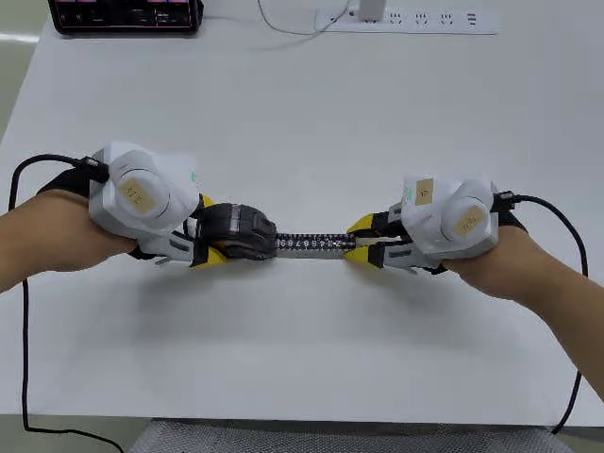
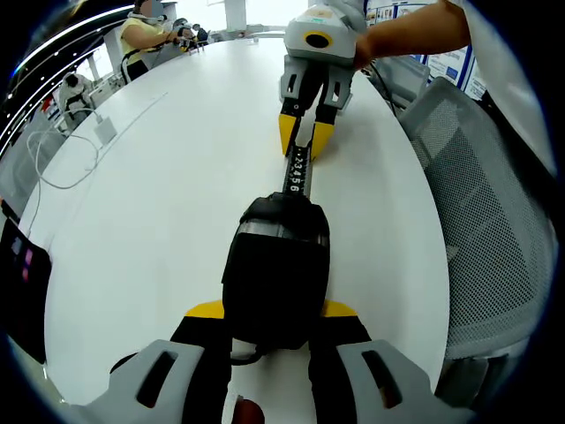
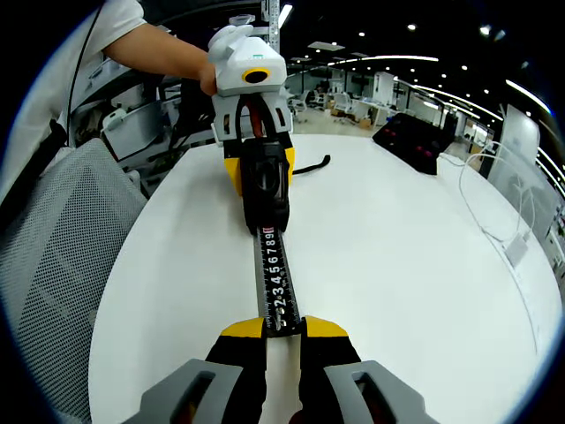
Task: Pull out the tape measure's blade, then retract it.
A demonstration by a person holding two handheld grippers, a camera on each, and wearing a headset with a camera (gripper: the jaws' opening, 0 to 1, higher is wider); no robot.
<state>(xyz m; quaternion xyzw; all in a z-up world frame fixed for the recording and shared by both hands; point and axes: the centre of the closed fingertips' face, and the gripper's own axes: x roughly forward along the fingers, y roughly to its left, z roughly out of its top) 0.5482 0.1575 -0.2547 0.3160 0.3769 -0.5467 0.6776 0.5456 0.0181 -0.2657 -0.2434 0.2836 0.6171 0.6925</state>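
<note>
**Head view: blade [image 1: 316,243] part-way out, held at both ends**

My left gripper [image 1: 209,229] is clamped on the tape measure [image 1: 241,232], across its black body, near-left on the white table [image 1: 302,123]. My right gripper [image 1: 360,242] pinches the blade's free end, and a short run spans between them. The body looks rigid and fairly heavy, so grip its flat sides. The blade is likely thin, springy, slick steel. Hold the tip, pull in line, and ease it back or it'll snap home.
</note>
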